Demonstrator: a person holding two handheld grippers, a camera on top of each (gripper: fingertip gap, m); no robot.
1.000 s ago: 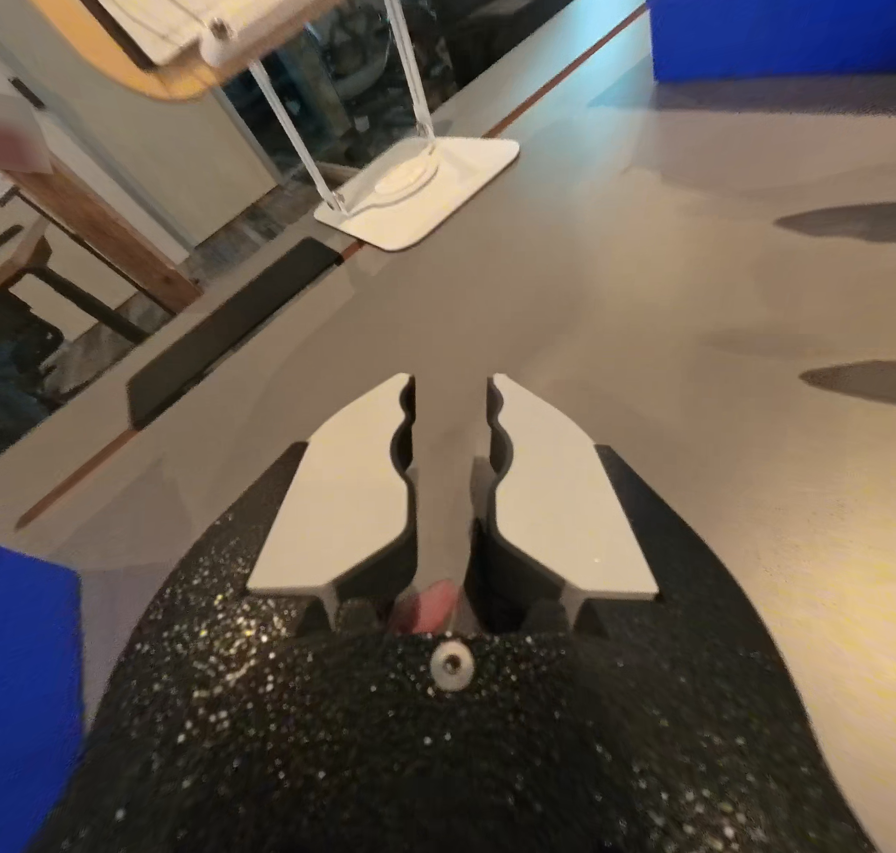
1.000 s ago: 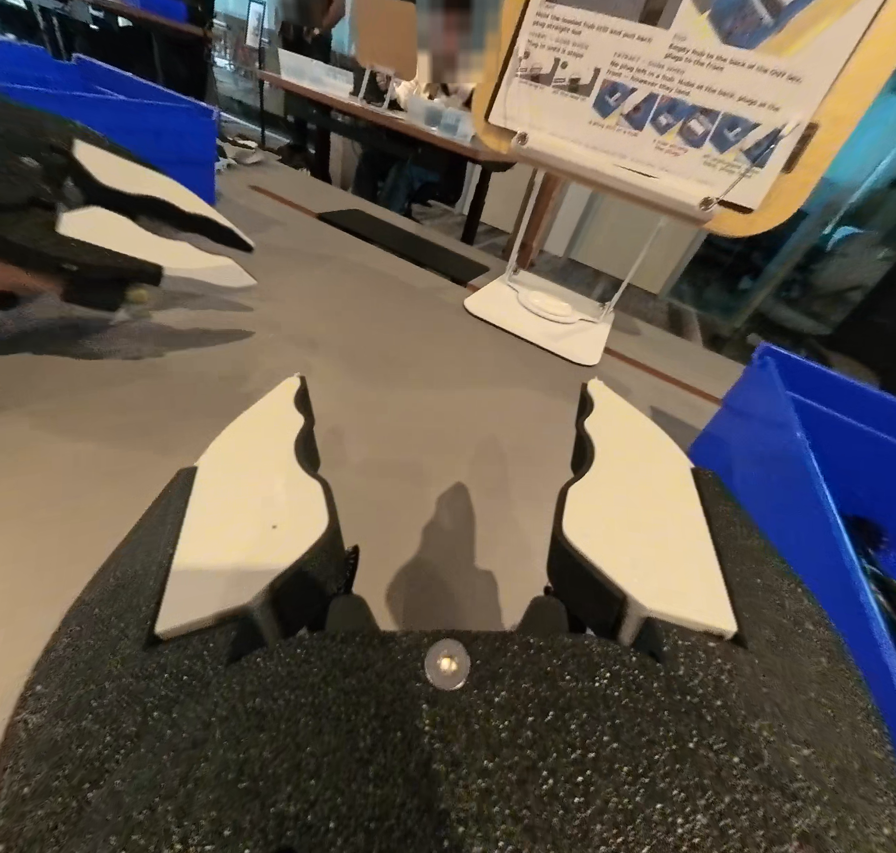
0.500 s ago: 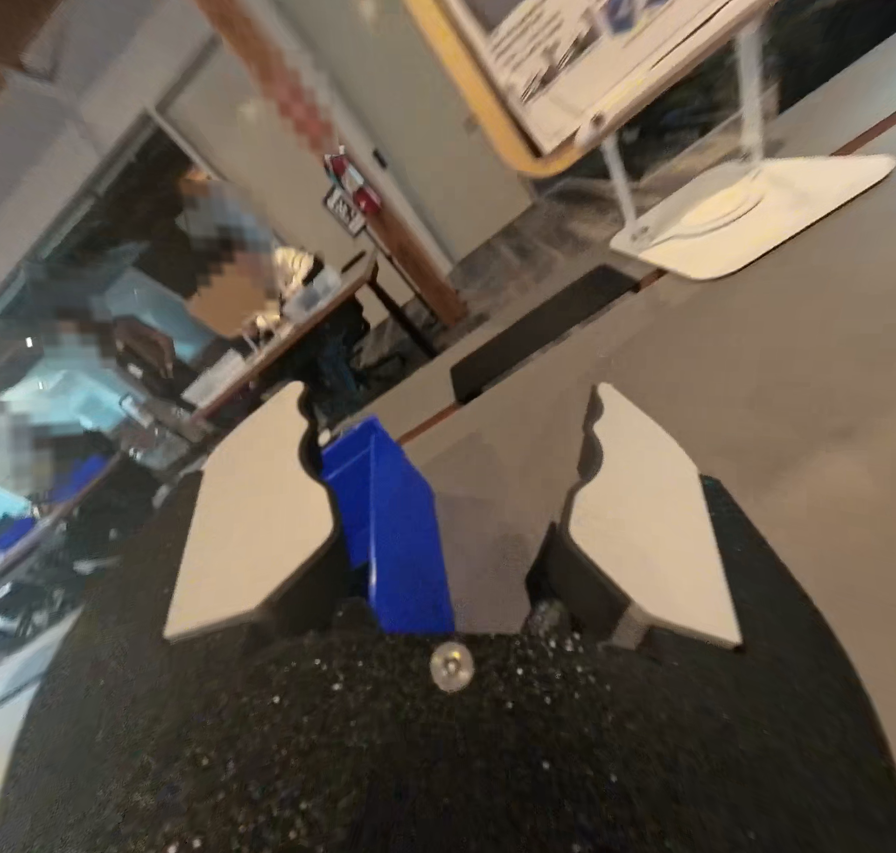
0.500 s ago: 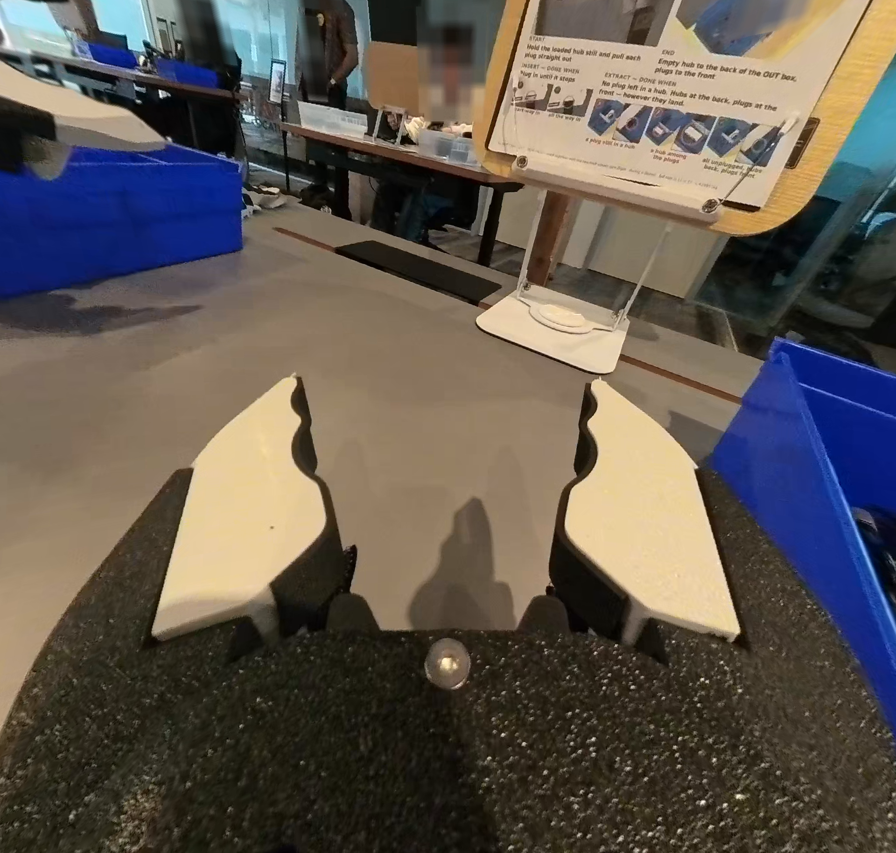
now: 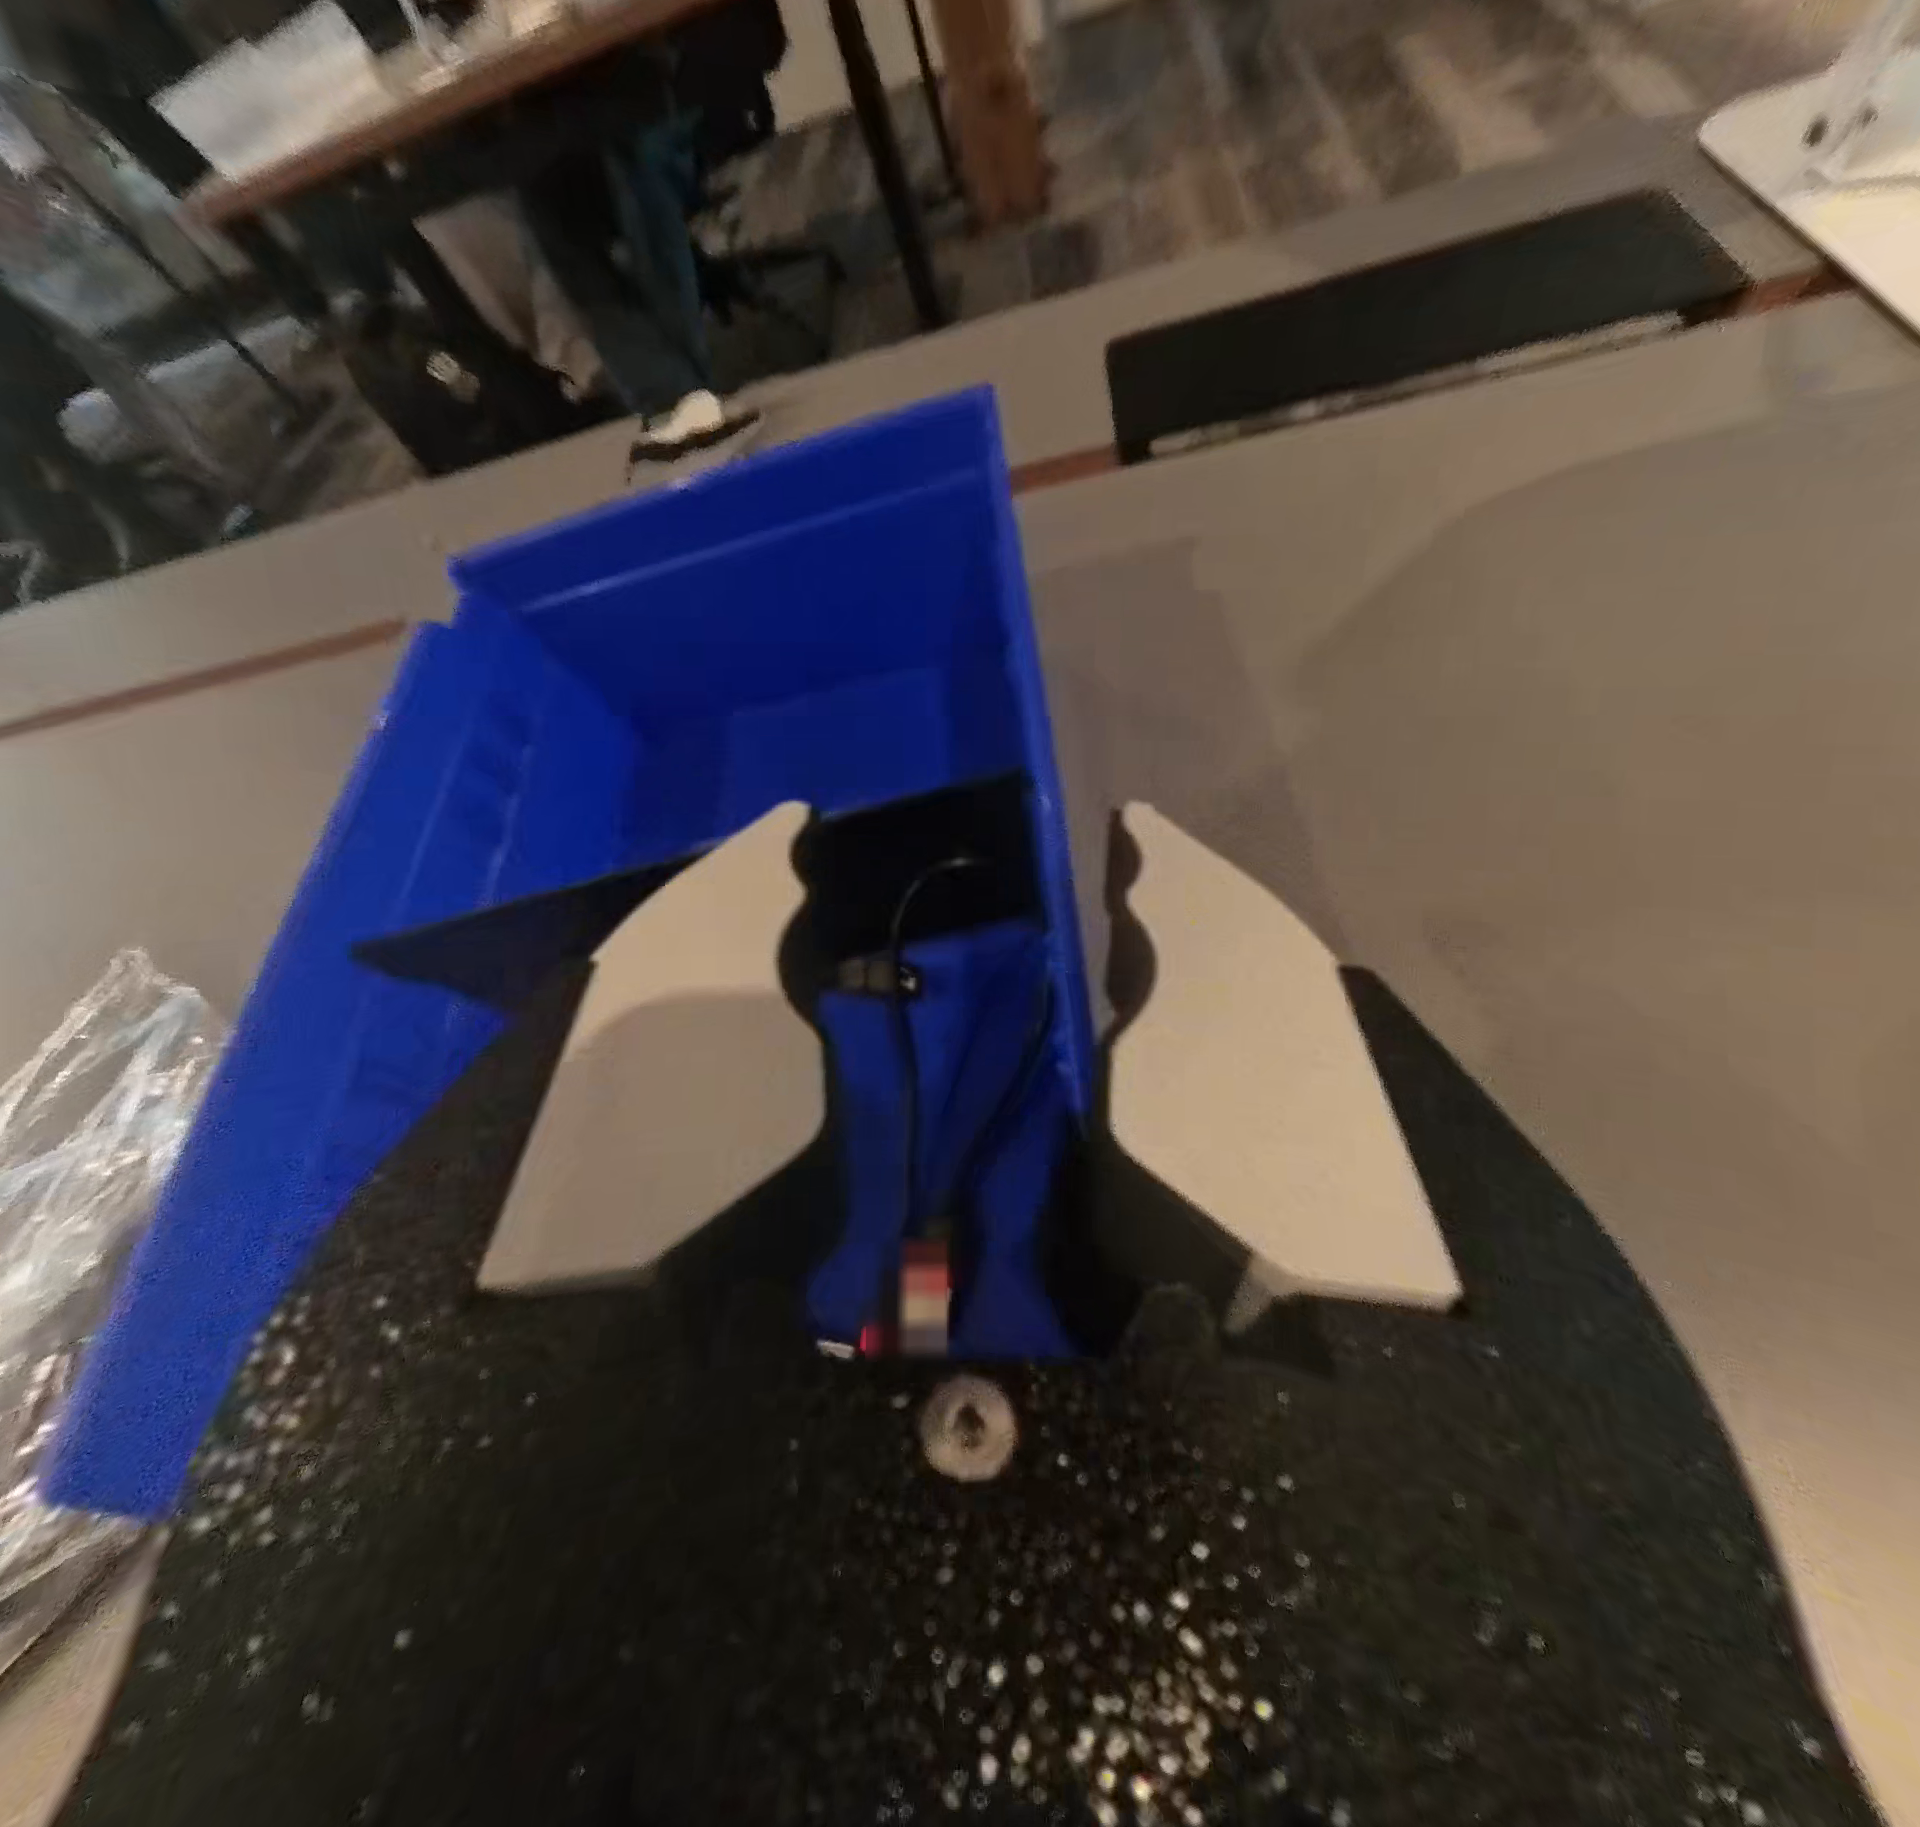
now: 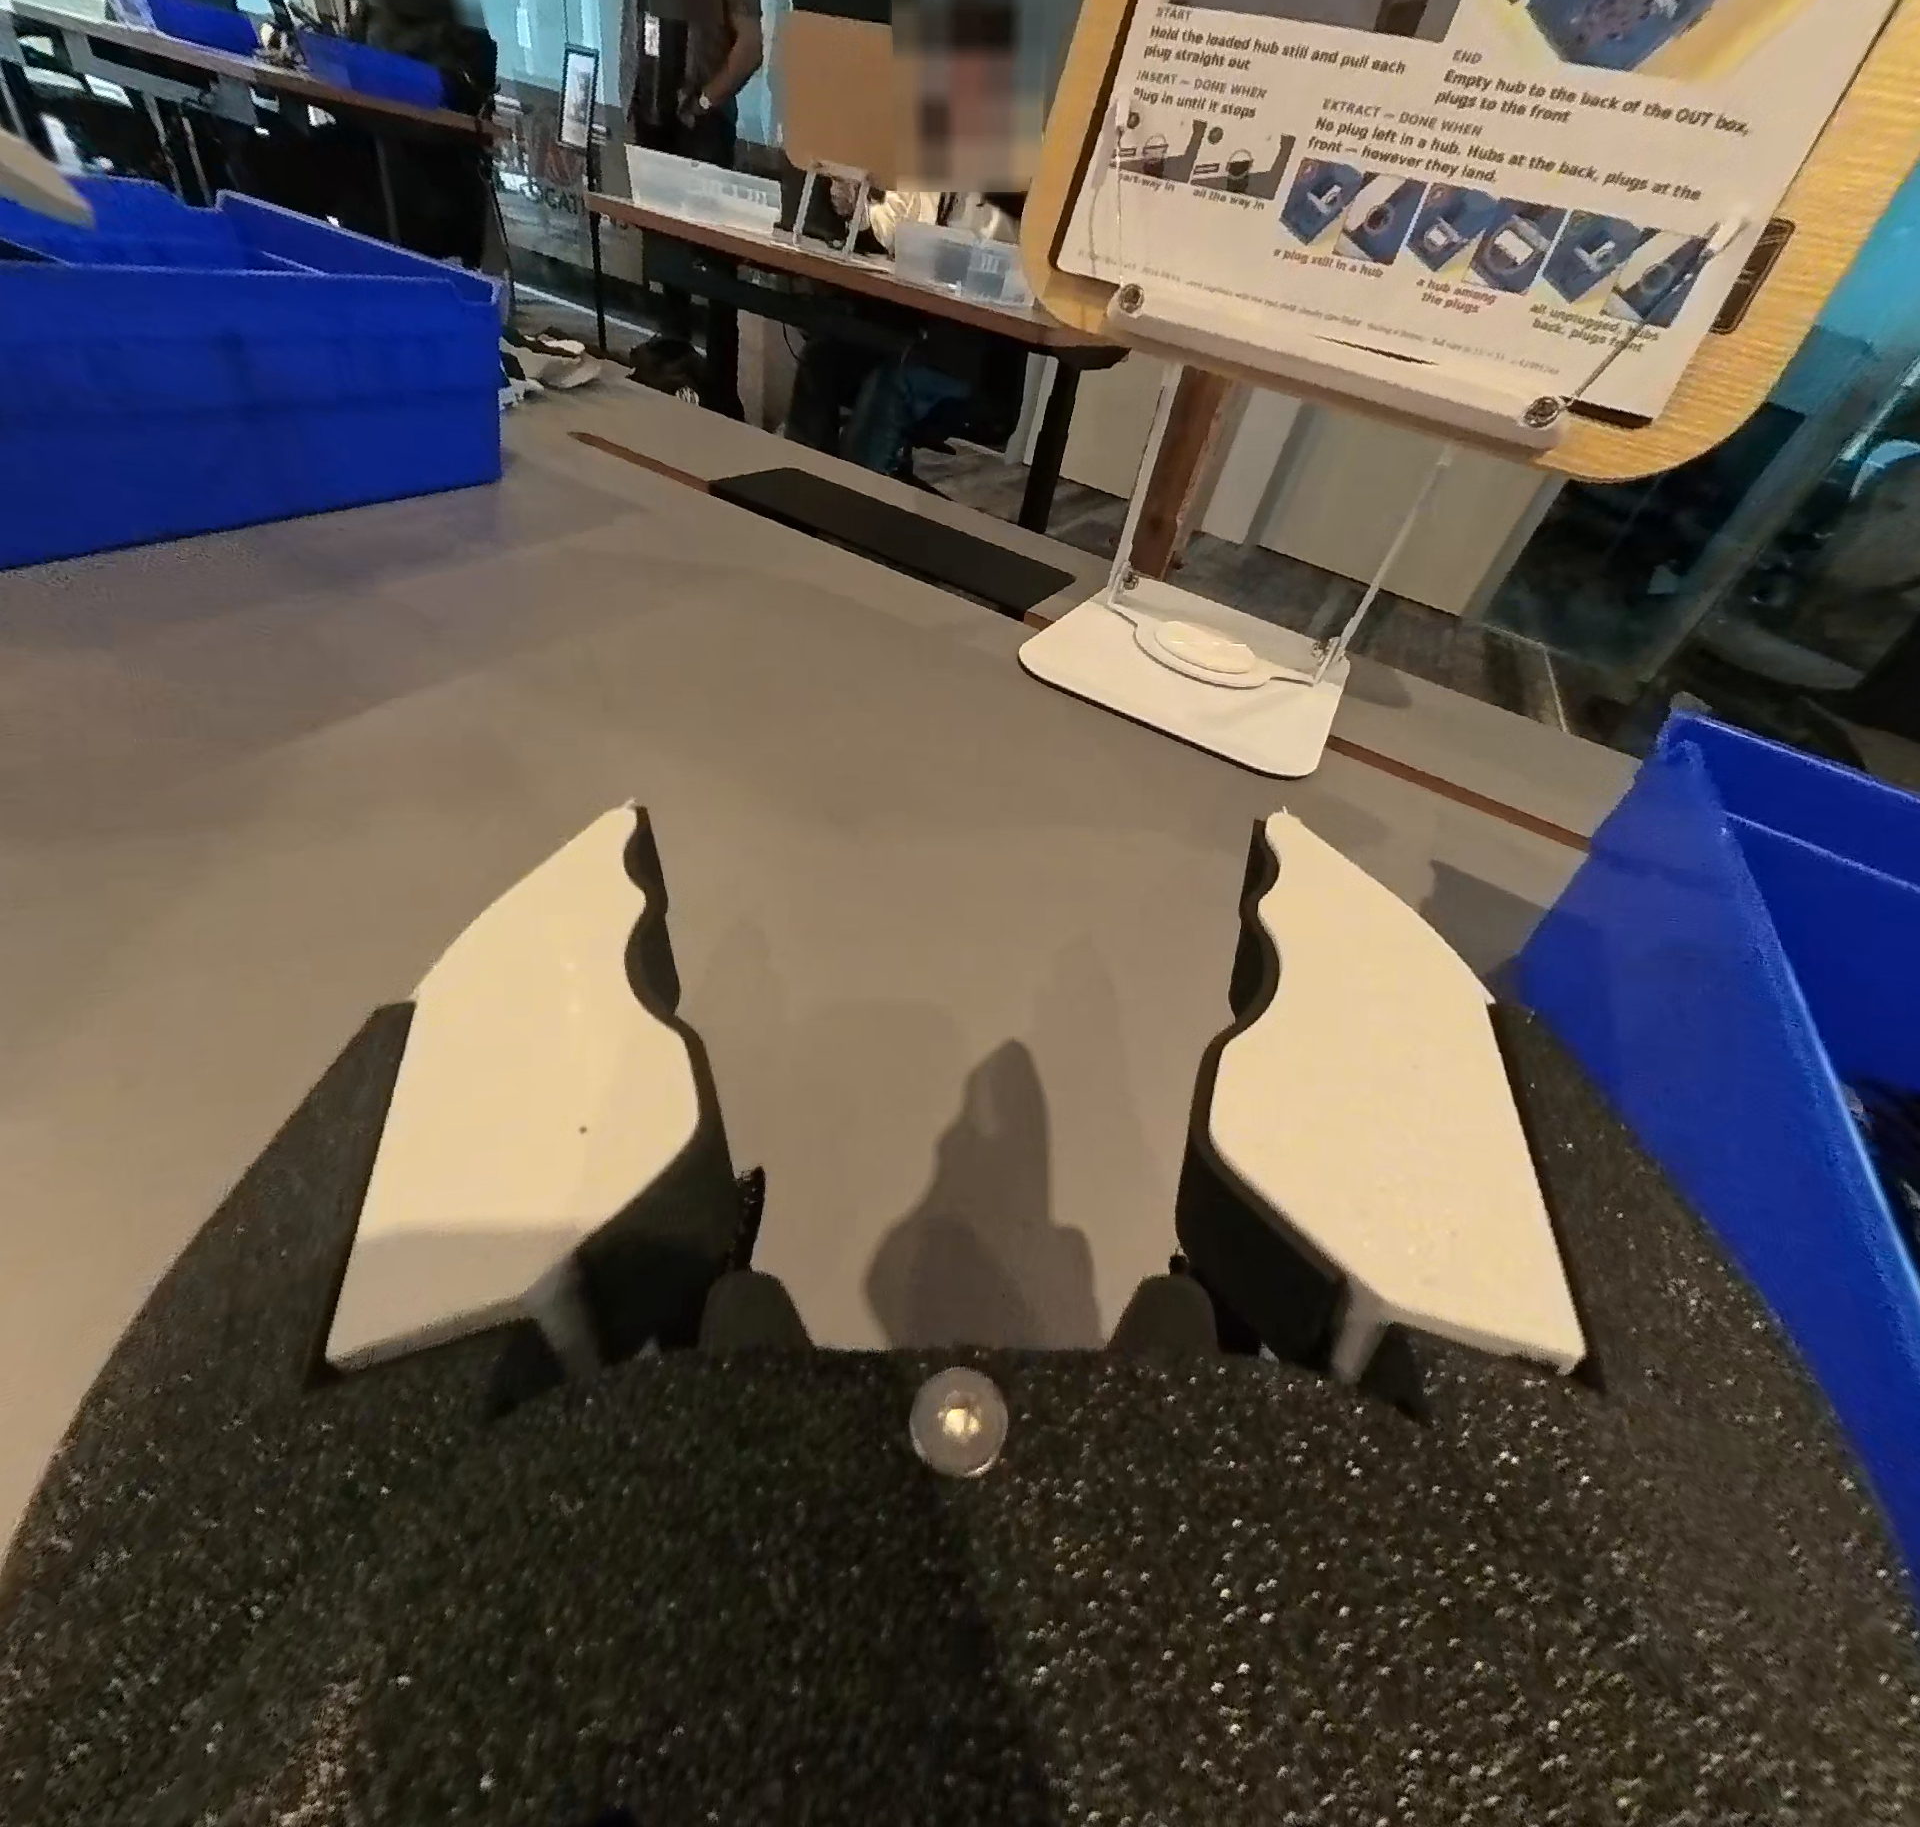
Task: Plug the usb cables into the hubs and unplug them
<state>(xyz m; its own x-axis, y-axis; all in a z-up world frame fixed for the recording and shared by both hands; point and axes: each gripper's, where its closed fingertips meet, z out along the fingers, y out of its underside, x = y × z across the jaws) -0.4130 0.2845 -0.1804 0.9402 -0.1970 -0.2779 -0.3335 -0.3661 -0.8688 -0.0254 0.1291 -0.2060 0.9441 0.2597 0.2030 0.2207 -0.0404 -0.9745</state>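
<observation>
- Left wrist view: the left gripper (image 5: 961, 904) hangs over a blue bin (image 5: 343, 1029) that sits on the grey table (image 5: 1507, 738).
- Its two white fingers (image 5: 665, 1081) are spread partly apart. Nothing is held between them.
- A black divider (image 5: 914, 884) crosses the inside of the bin. The far part behind it looks bare.
- In the near part, seen in the gap between the fingers, lies a thin black usb cable (image 5: 909, 1071). It bends up over the divider.
- A small dark plug (image 5: 878, 977) lies near the divider. Lower down there is a red and white thing (image 5: 923, 1294) at the end of the cable. The picture is too blurry to say what it is.
- A crinkly clear plastic bag (image 5: 73, 1154) lies on the table, just left of the bin.
- A black strip (image 5: 1403, 323) lies along the far edge of the table.
- Right wrist view: the right gripper (image 6: 956, 821) is above the bare grey table (image 6: 831, 738). Its white fingers (image 6: 530, 1081) are wide apart and hold nothing.
- A second blue bin (image 6: 1704, 1050) stands close on the right side. Only a dark bit shows inside it, too small to tell.
- More blue bins (image 6: 239, 395) sit far off on the left of the table.
- A sign board (image 6: 1403, 146) on a white stand (image 6: 1184, 681) is at the far edge of the table.
- A person (image 6: 904, 323) sits at another table behind.
</observation>
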